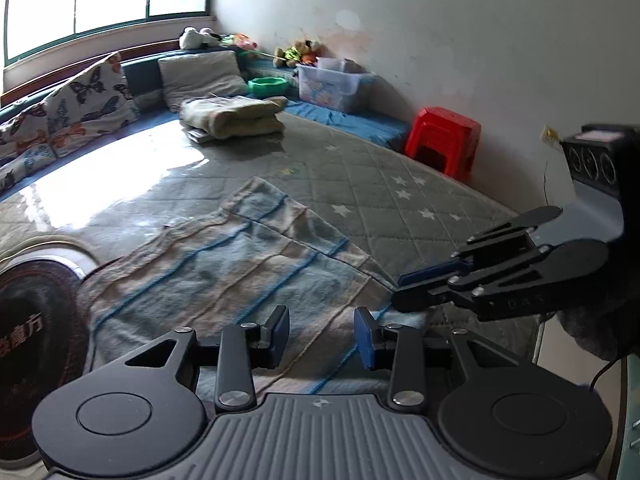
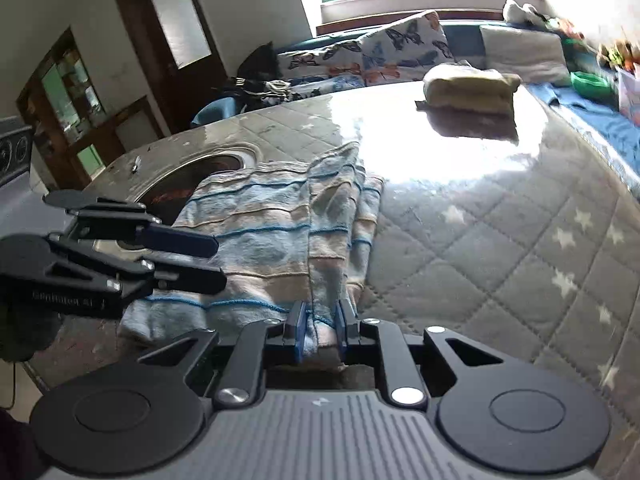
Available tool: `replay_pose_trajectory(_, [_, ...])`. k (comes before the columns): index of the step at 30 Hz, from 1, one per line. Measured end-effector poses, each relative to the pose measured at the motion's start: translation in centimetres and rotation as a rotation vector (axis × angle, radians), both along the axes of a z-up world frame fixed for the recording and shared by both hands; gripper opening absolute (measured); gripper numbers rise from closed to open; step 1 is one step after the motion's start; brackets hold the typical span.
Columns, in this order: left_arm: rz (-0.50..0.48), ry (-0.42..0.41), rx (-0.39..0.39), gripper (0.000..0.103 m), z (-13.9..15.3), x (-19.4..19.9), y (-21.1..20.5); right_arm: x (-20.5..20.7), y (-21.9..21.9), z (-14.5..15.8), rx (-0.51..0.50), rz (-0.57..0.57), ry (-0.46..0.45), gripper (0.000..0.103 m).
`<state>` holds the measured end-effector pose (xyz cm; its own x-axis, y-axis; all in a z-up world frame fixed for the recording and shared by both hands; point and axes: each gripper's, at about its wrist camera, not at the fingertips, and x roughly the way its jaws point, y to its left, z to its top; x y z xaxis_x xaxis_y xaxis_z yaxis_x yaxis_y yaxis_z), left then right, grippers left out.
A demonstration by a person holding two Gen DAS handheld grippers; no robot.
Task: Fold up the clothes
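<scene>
A blue and beige striped cloth (image 1: 224, 268) lies spread on the quilted star-patterned table cover (image 1: 400, 184), with one long side folded over. My left gripper (image 1: 322, 336) is open just above the cloth's near edge. My right gripper (image 2: 319, 330) is shut on the cloth's near edge (image 2: 320, 332), where the fabric bunches between the blue pads. The cloth also shows in the right wrist view (image 2: 280, 232). The right gripper shows at the right of the left wrist view (image 1: 404, 292). The left gripper shows at the left of the right wrist view (image 2: 218, 260).
A folded beige garment (image 1: 236, 116) lies at the far side of the table. A round metal-rimmed cooktop (image 1: 36, 344) is set in the table beside the cloth. Butterfly cushions (image 1: 80, 108), a clear storage box (image 1: 332, 84) and a red stool (image 1: 444, 140) stand beyond.
</scene>
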<state>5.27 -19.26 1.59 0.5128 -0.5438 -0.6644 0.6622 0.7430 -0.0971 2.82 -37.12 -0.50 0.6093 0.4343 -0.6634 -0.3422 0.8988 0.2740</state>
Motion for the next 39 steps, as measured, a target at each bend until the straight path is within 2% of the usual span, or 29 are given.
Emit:
replay_pose_trajectory(5, [-0.029,-0.013,-0.015,0.038,-0.1,0.1,-0.8,1.0,-0.5,1.7,0.007,-0.007,-0.025,0.015])
replay_pose_trajectory(12, [-0.048,0.008,-0.015,0.037,-1.3,0.2,-1.8,6.2,1.1,2.8,0.010,0.059,-0.038,0.015])
replay_pose_trajectory(19, [-0.048,0.036,-0.041,0.038,-2.0,0.8,-1.5,12.2,4.4,1.3,-0.039,0.128,-0.002,0.015])
replay_pose_trajectory(23, [-0.049,0.054,-0.062,0.039,-2.3,1.0,-1.0,14.7,4.7,-0.3,-0.059,0.114,0.025,0.012])
replay_pose_trajectory(27, [-0.038,0.071,-0.085,0.039,-1.9,1.5,0.2,15.1,4.3,-0.5,-0.045,0.081,0.015,0.012])
replay_pose_trajectory(29, [-0.006,0.051,-0.090,0.039,-1.4,2.1,1.1,14.8,4.2,-0.4,-0.049,0.078,0.007,0.012])
replay_pose_trajectory(35, [0.175,0.041,-0.100,0.038,-0.7,6.6,4.1,14.3,3.6,-0.7,-0.032,0.066,0.012,0.012])
replay_pose_trajectory(39, [0.214,0.031,-0.090,0.037,-1.0,8.9,4.6,14.3,3.7,-0.7,-0.033,0.061,0.009,0.012])
